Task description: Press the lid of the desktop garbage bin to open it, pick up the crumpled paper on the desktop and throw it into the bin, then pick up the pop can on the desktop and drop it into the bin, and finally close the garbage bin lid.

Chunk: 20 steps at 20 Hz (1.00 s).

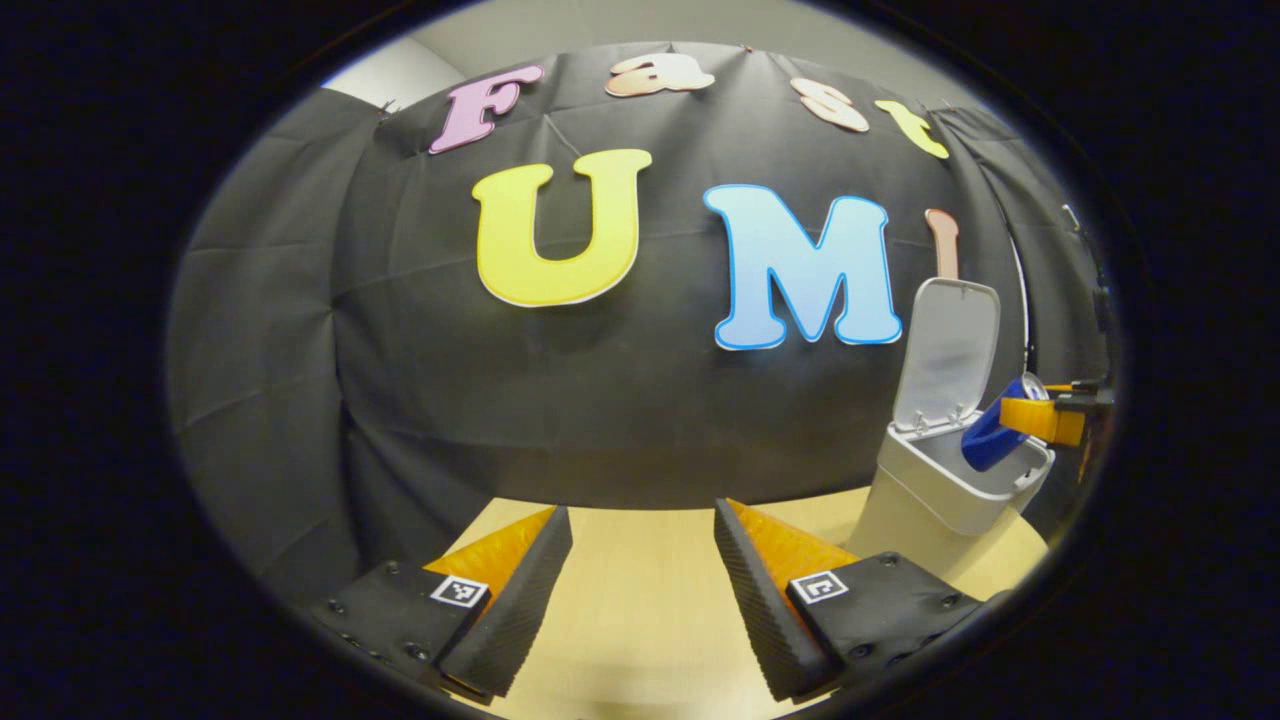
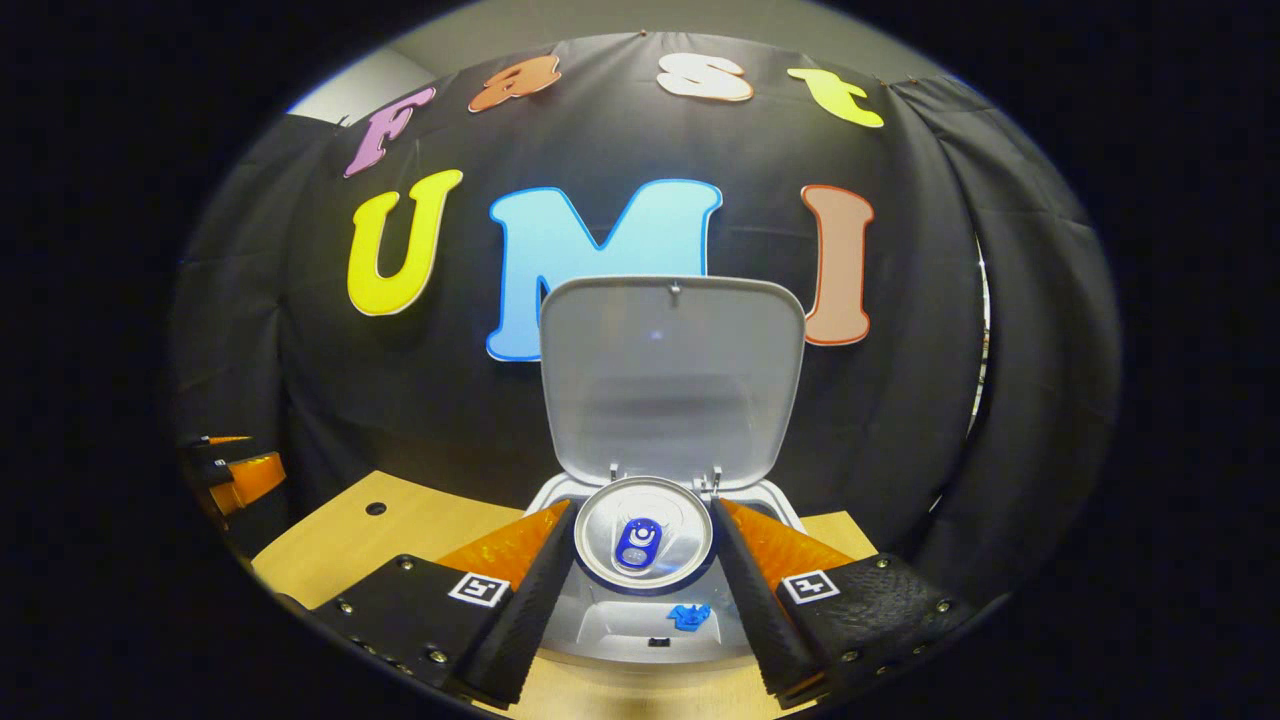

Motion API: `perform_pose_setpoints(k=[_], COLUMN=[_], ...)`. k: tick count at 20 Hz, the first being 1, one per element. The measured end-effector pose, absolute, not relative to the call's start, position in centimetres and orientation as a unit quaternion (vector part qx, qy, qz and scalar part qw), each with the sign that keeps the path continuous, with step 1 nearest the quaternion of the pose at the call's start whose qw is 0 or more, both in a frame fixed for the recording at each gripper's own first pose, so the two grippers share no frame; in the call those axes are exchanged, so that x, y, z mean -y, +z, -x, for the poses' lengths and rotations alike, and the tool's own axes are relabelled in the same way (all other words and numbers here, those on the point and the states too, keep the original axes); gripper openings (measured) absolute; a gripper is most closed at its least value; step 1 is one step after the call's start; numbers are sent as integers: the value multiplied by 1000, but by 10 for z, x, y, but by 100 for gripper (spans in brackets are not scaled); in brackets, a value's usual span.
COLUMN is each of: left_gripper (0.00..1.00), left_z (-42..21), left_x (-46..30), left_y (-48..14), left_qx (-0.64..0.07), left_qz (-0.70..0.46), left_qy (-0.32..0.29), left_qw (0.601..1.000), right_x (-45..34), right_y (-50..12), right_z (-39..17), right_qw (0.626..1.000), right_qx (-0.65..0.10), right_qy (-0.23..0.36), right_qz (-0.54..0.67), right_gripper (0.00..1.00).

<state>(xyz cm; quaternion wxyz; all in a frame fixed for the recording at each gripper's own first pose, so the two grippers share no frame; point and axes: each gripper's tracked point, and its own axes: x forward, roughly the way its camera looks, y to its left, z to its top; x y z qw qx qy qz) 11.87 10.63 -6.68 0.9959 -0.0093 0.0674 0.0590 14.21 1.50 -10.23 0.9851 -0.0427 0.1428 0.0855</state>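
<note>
Item: pop can [image 2: 643, 536]. Blue-bodied aluminium can, silver top with blue pull tab facing the right gripper view's camera. Location: held on its side over the open mouth of the garbage bin [image 2: 610, 620], pinched across its walls between the fingers of the right gripper [image 2: 643, 590].

Handling, as judged: light, thin-walled, dents under hard squeeze, smooth and liable to slip; a mid-body hold suits it best.

Bin: pale grey, lid [image 2: 672, 380] standing upright, on the wooden table [image 2: 340, 540].

Left gripper [image 1: 643, 590]: fingers spread wide, holding nothing, above the table, well apart from the bin [image 1: 950, 480].
</note>
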Motion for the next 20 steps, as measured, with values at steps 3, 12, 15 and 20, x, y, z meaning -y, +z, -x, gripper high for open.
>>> perform_pose_setpoints(k=[3,12,15,20], left_gripper=[94,94,94,94], left_z=[-117,-117,-118,-119], left_x=[-110,-108,-108,-109], left_y=[-69,-72,-72,-72], left_qx=[-69,-72,-72,-71], left_qz=[9,16,15,16], left_qy=[64,64,64,62], left_qw=[996,995,995,995], right_x=[-7,-9,-12,-19], right_y=[-115,-106,-98,-58], right_z=[-145,-145,-146,-158], right_qw=[983,985,986,990], right_qx=[-159,-150,-141,-104], right_qy=[78,75,77,81], right_qz=[46,45,43,45], right_gripper=[84,92,92,92])
